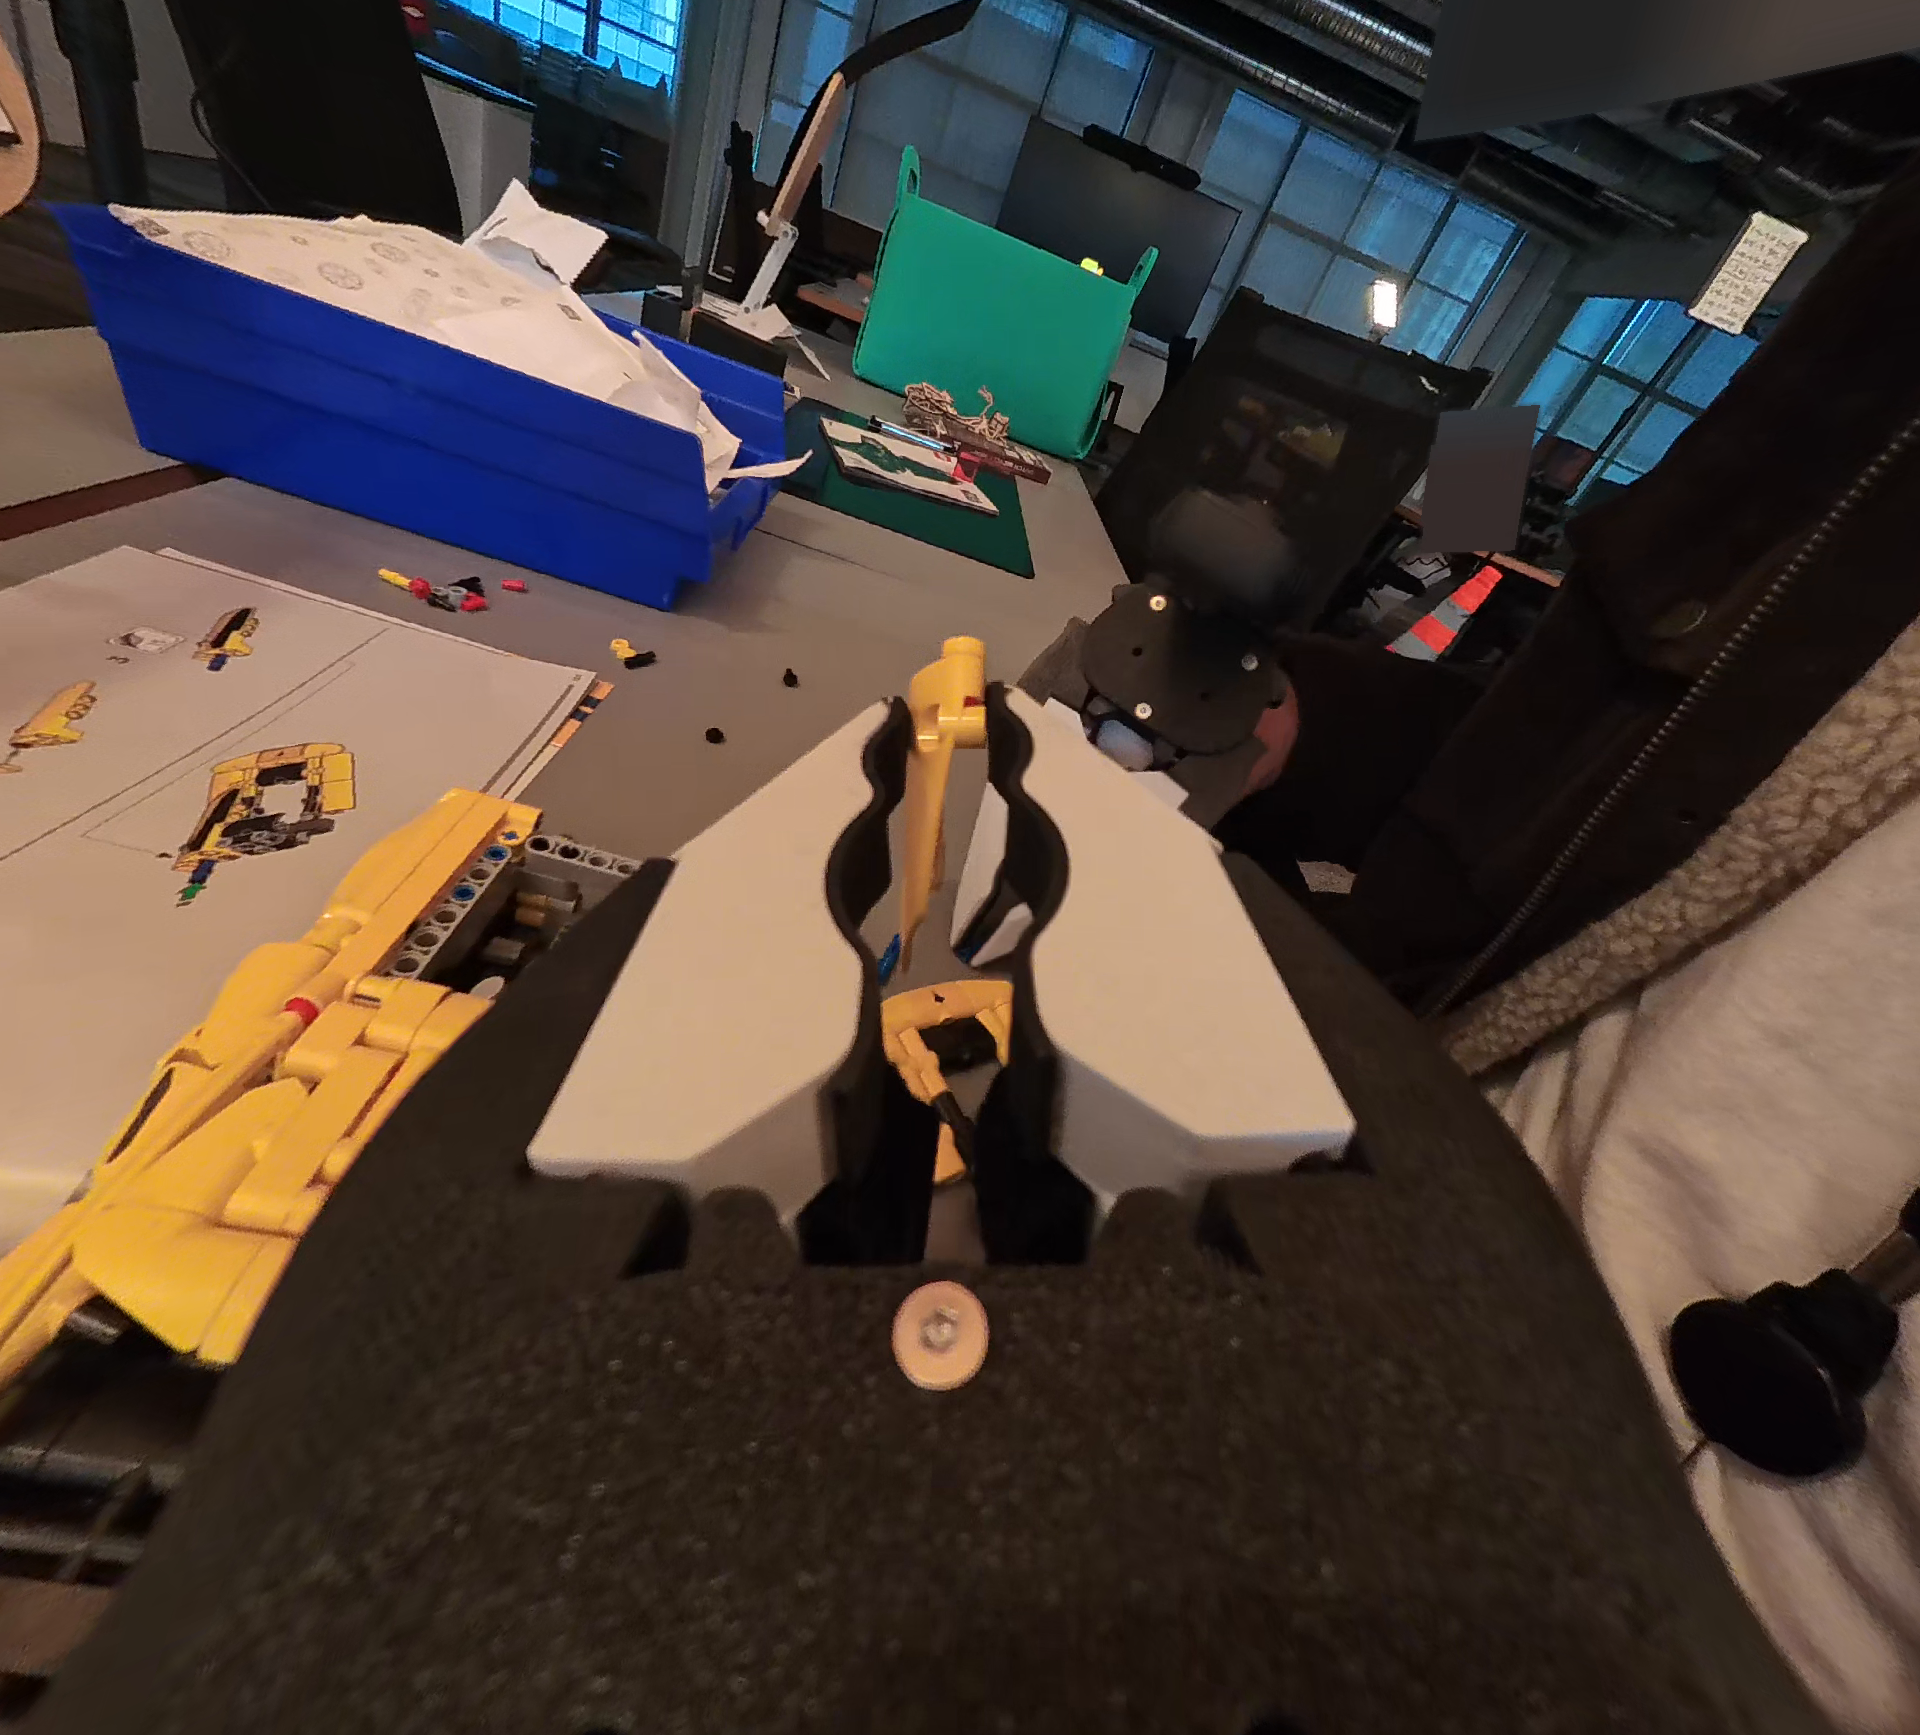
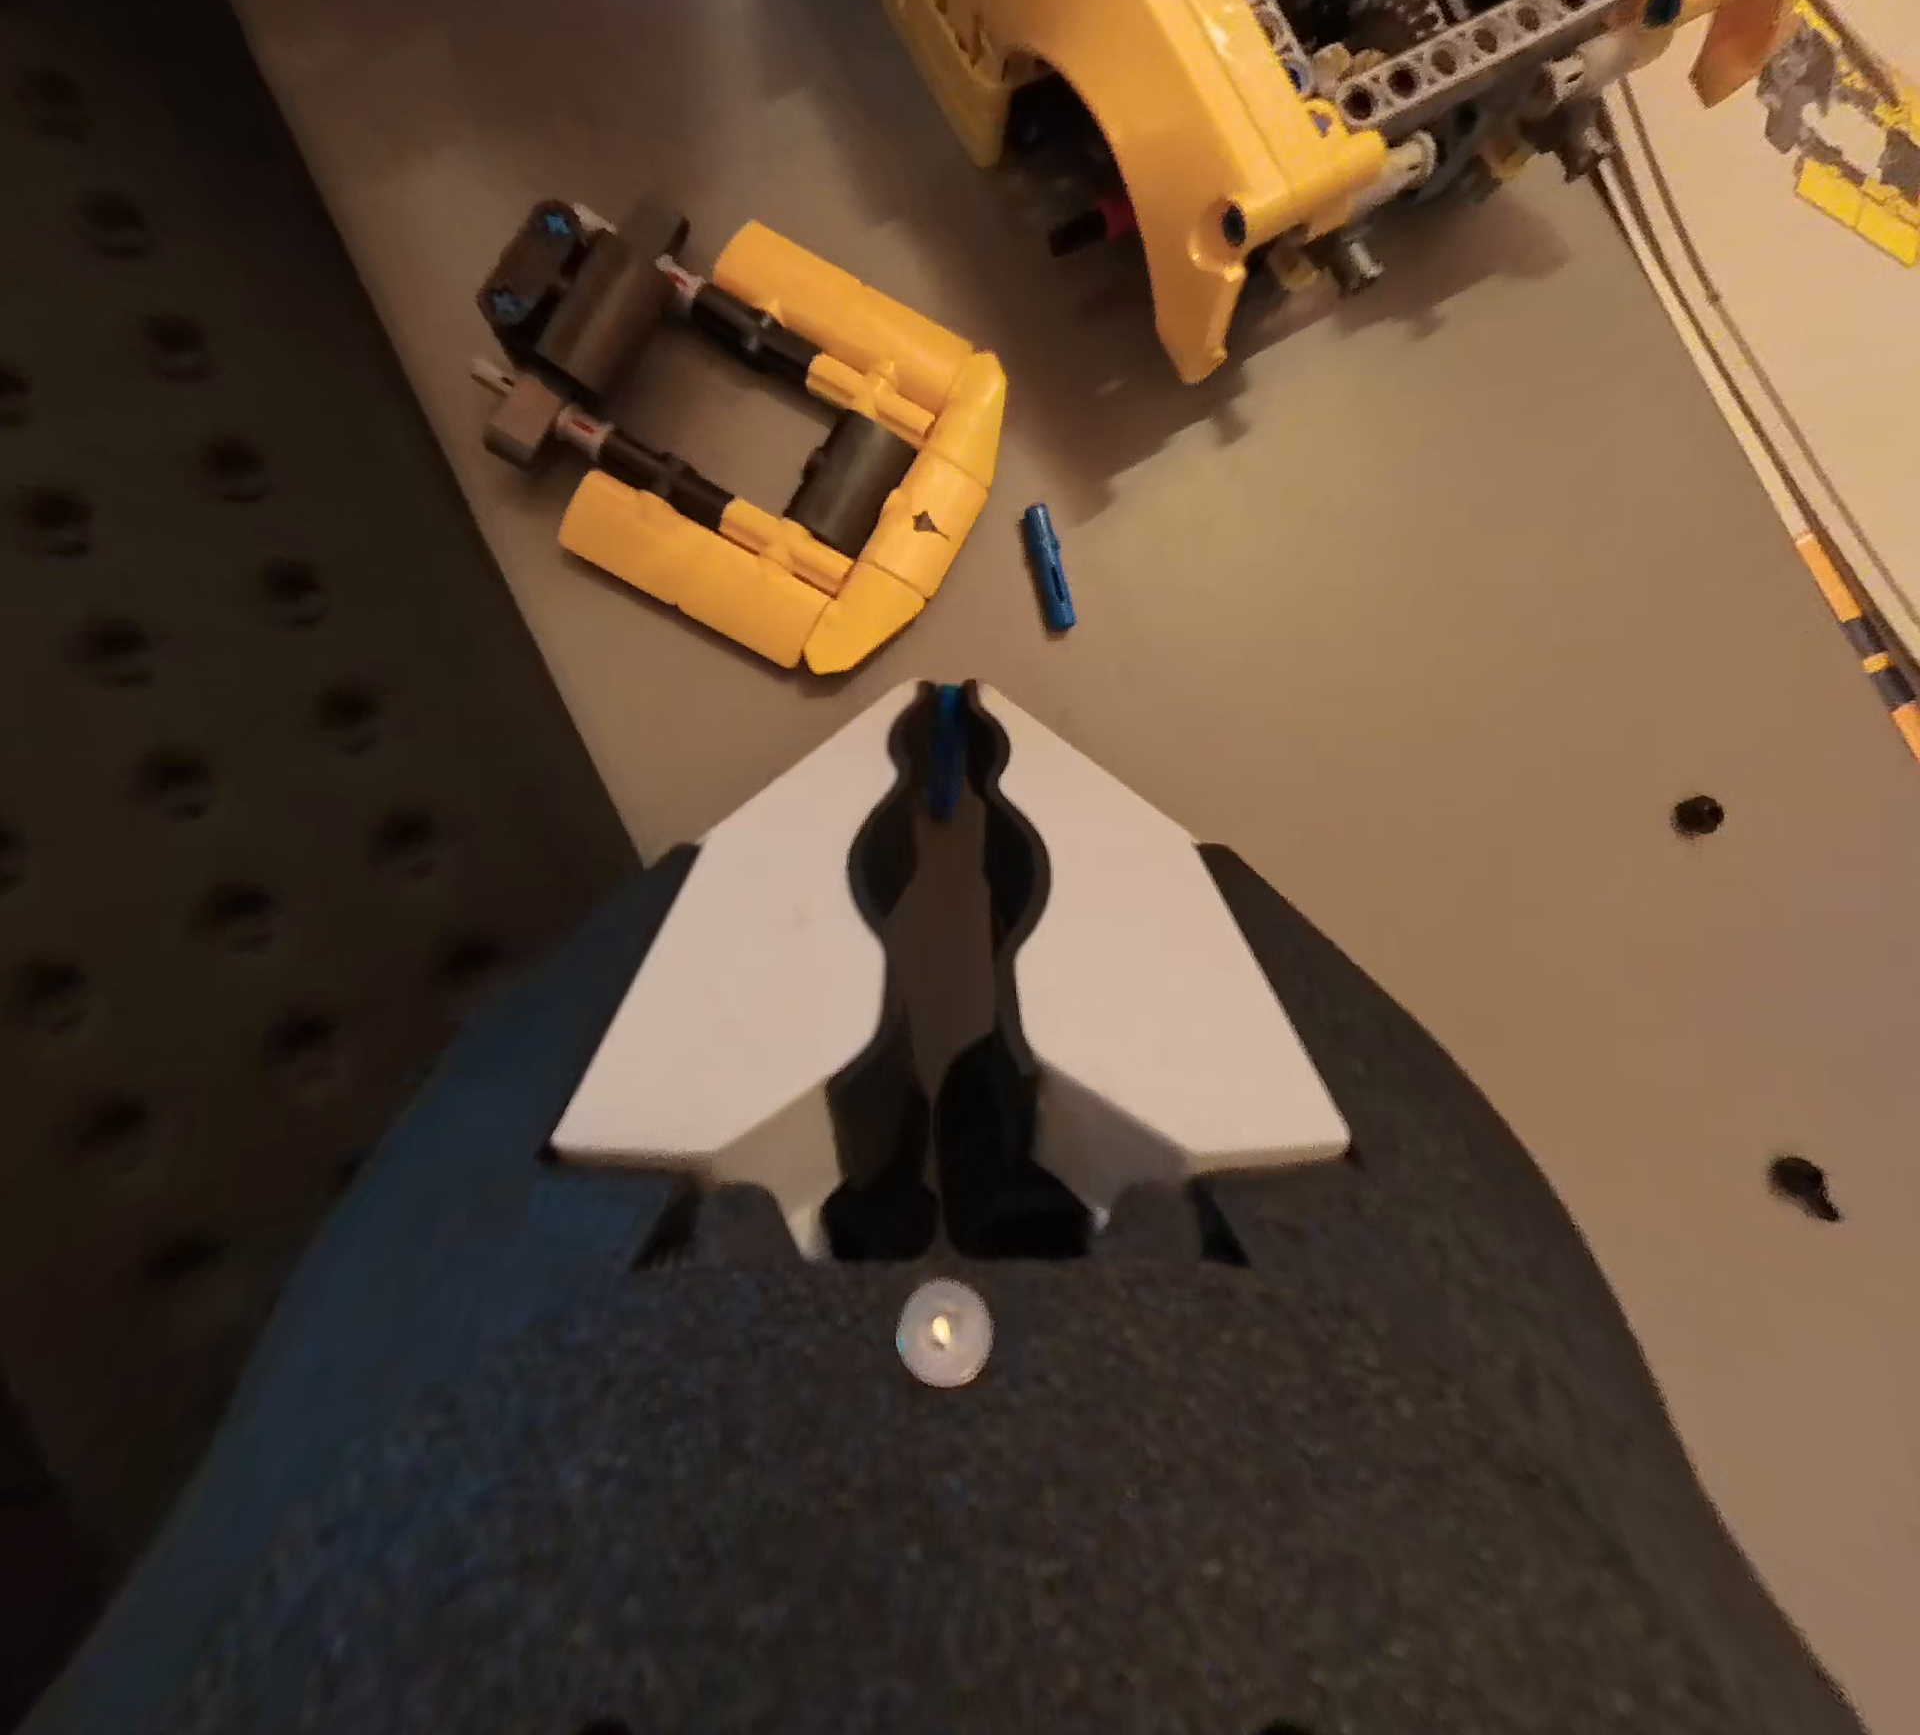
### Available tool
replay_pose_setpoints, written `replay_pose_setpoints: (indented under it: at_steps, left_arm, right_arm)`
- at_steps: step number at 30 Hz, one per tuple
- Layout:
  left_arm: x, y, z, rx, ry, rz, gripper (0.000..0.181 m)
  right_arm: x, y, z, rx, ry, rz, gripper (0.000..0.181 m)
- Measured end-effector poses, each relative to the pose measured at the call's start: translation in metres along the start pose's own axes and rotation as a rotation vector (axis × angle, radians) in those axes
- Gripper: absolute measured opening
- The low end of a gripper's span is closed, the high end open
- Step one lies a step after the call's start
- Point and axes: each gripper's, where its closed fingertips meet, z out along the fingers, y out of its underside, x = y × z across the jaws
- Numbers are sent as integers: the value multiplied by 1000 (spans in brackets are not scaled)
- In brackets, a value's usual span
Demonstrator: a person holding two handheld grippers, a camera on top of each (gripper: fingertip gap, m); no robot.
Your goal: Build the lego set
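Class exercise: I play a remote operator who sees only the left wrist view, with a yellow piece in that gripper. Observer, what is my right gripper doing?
Observer: The right gripper is shut on a blue pin.
Operator: Any spare pins?
Observer: Yes, a second blue pin lies loose on the table.
Operator: What else is near it?
Observer: A yellow and black sub-assembly lies flat just left of that pin.

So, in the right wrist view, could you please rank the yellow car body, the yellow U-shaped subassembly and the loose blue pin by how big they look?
1. Yellow car body, largest, though cut off by the frame edge.
2. Yellow U-shaped subassembly.
3. Loose blue pin, clearly smallest.
All three rest on the same table, so nearness hardly skews the order.
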Motion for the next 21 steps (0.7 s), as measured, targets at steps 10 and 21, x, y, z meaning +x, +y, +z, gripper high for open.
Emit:
replay_pose_setpoints:
  at_steps: [10, 21]
  left_arm:
    - [6, 6, 6, -22, 37, -40, 15]
    - [20, 27, 25, -93, 65, -23, 15]
  right_arm:
    - [66, -72, -67, 651, -62, 345, 3]
    - [20, -191, -74, 1061, -563, 545, 3]
